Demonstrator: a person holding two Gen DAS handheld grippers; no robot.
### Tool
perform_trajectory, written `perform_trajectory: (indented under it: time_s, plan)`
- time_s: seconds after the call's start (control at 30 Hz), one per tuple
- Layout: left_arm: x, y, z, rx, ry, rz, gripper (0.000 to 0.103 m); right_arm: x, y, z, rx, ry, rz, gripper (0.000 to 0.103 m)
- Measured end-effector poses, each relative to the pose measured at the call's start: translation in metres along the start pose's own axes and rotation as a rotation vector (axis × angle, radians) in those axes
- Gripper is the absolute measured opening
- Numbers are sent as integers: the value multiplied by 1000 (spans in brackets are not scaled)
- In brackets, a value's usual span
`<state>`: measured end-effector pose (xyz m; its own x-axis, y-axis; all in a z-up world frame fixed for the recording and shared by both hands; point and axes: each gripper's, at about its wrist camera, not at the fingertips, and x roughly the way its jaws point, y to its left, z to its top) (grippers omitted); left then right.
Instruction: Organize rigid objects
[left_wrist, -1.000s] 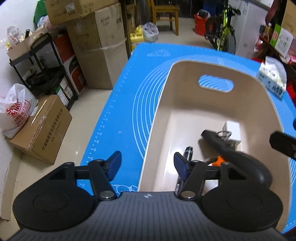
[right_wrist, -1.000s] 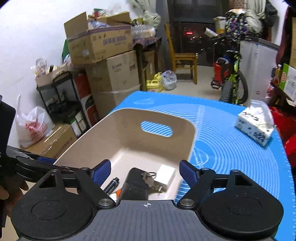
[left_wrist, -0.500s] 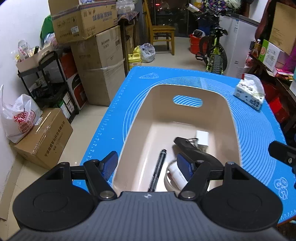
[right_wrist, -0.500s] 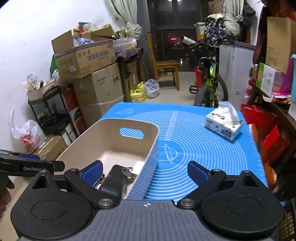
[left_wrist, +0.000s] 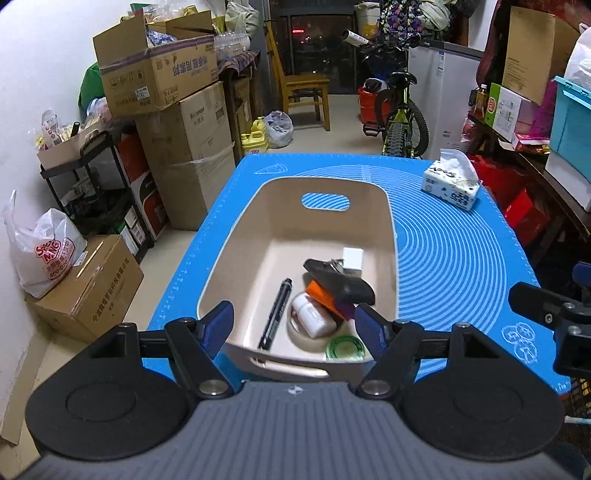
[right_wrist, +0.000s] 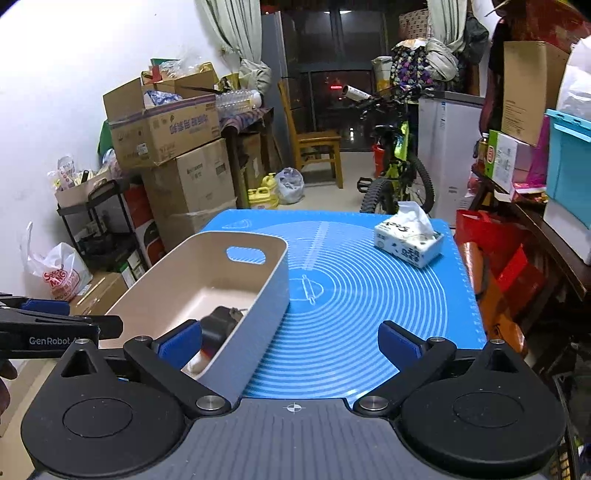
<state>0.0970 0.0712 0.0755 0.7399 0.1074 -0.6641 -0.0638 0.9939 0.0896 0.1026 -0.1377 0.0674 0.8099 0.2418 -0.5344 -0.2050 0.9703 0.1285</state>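
Note:
A beige bin (left_wrist: 273, 221) stands on the blue mat (left_wrist: 461, 258). In it lie a black pen (left_wrist: 275, 314), a white bottle (left_wrist: 314, 317), an orange item (left_wrist: 321, 293), a black case (left_wrist: 338, 280), a white cube (left_wrist: 352, 258) and a green ring (left_wrist: 345, 347). My left gripper (left_wrist: 293, 321) hangs open above the bin's near end, holding nothing. My right gripper (right_wrist: 288, 332) hovers over the bin's right wall (right_wrist: 258, 314) and the mat (right_wrist: 351, 295); its jaws are opening and grip nothing. Each gripper shows in the other's view: right (left_wrist: 546, 310), left (right_wrist: 55, 328).
A tissue box (left_wrist: 452, 181) sits at the mat's far right corner, also in the right wrist view (right_wrist: 408, 240). Cardboard boxes (left_wrist: 162, 74) and a black rack (left_wrist: 92, 192) stand left of the table. A bicycle (left_wrist: 399, 118) and a chair (left_wrist: 303, 85) stand beyond it.
Both grippers have drawn back and risen from the bin, so more of the bin and mat shows. The right jaws have spread wider. The black case stays in the bin.

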Motion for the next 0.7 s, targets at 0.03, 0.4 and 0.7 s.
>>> perform_trajectory:
  time_s: [0.03, 0.4, 0.7]
  plan:
    - [-3, -1, -3, -6, -2, -2, 73, -4, -1, -3, 1, 0, -1, 100]
    - [-23, -13, -45, -46, -11, -19, 73, -40, -18, -43, 24, 17, 6, 100]
    - [-30, -26, -75, -4, -18, -25, 73, -60, -22, -66, 22, -27, -11, 100]
